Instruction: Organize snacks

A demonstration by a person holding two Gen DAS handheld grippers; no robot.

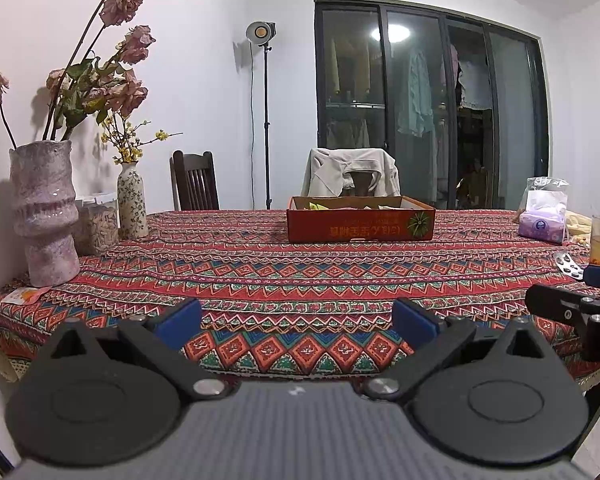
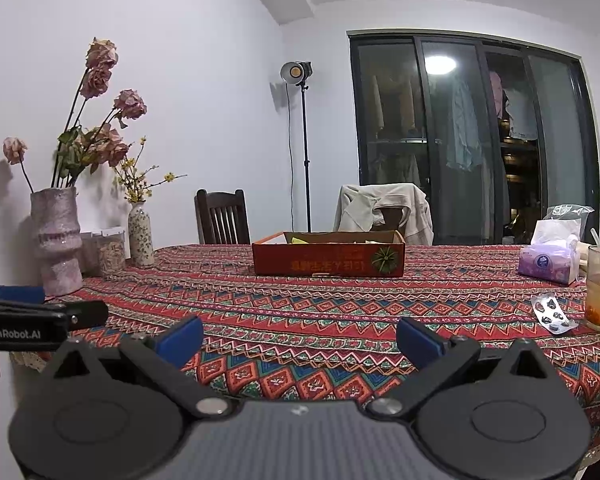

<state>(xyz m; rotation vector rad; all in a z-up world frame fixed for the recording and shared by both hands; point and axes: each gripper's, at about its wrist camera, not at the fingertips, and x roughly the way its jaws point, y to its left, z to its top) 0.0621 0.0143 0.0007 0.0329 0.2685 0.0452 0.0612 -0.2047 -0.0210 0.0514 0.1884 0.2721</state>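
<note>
Both claws are hanging wide apart and gripping nothing at the near edge of the bench (image 1: 300,264). The left claw (image 1: 297,322) and right claw (image 2: 299,336) are pointing at the box (image 1: 360,224) of snacks, which is sitting well ahead of them, mid-bench, untouched.

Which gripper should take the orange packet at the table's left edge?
Left. The orange packet lies left of the open left gripper; the right gripper, also open, sits farther right.
</note>
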